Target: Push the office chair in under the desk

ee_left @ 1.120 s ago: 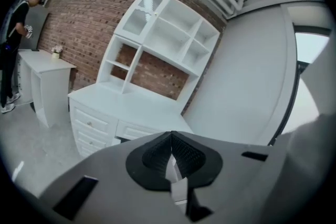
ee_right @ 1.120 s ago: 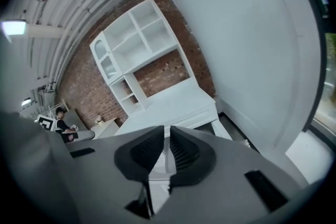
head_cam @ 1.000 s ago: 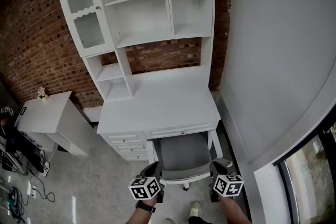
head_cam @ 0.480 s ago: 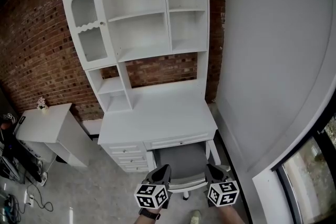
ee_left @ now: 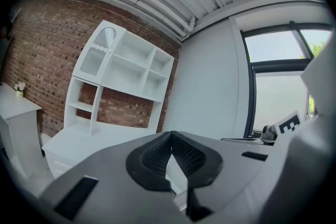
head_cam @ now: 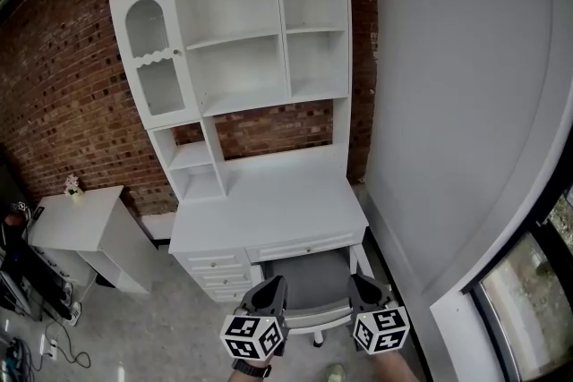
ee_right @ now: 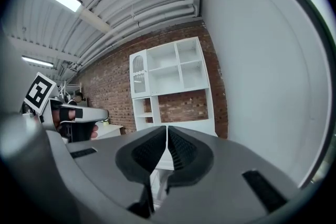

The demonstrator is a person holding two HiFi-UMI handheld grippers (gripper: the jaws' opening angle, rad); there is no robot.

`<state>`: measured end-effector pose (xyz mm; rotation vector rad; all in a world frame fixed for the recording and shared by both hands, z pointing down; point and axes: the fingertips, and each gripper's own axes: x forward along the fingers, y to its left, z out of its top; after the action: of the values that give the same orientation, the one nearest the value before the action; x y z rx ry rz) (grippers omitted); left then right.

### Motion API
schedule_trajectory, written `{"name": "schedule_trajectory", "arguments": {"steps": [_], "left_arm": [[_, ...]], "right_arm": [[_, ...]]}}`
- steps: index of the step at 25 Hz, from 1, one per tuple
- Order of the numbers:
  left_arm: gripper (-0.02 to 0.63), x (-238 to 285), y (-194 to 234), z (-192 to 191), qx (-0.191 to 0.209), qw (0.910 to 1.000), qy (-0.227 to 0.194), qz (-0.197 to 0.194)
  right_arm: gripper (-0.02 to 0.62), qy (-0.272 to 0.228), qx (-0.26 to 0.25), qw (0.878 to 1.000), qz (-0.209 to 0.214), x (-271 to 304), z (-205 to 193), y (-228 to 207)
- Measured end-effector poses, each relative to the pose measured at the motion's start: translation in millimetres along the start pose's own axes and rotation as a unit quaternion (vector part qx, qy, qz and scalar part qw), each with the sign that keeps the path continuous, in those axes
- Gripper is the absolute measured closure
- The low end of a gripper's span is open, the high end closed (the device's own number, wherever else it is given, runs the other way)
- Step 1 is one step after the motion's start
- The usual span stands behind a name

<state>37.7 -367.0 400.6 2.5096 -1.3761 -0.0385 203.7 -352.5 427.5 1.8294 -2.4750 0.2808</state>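
— Grey seat, white frame: where is the office chair [head_cam: 309,280] sitting?
— At the lower centre of the head view, its seat reaching in under the white desk [head_cam: 269,208], beside the drawers [head_cam: 219,268].
— And the grippers?
— The left gripper [head_cam: 274,289] and right gripper [head_cam: 363,286] are hovering either side of the chair's back, jaws pressing together, gripping nothing.
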Motion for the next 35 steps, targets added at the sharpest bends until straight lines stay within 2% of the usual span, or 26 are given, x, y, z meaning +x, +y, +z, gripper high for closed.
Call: {"name": "schedule_trajectory", "arguments": {"steps": [9, 19, 25, 35], "left_arm": [[0.601, -15.7, -12.8, 24.4, 0.027, 0.9992, -0.030, 0.008], [0.601, -25.0, -14.6, 34.9, 0.042, 0.9983, -0.039, 0.011], [0.601, -34.9, -4.4, 45.1, 0.052, 0.9971, -0.049, 0.026], [0.601, -39.0, -6.5, 47.8, 0.053, 0.9970, -0.051, 0.024]], "right_arm": [[0.591, -0.033, -0.029, 0.999, 0.004, -15.9, 36.0, 13.4], [0.591, -0.048, -0.035, 0.998, 0.015, -20.8, 47.4, 22.5], [0.591, -0.054, -0.036, 0.998, 0.012, -23.9, 53.0, 12.2], [0.592, -0.054, -0.041, 0.998, 0.013, -25.4, 53.6, 8.6]]}}
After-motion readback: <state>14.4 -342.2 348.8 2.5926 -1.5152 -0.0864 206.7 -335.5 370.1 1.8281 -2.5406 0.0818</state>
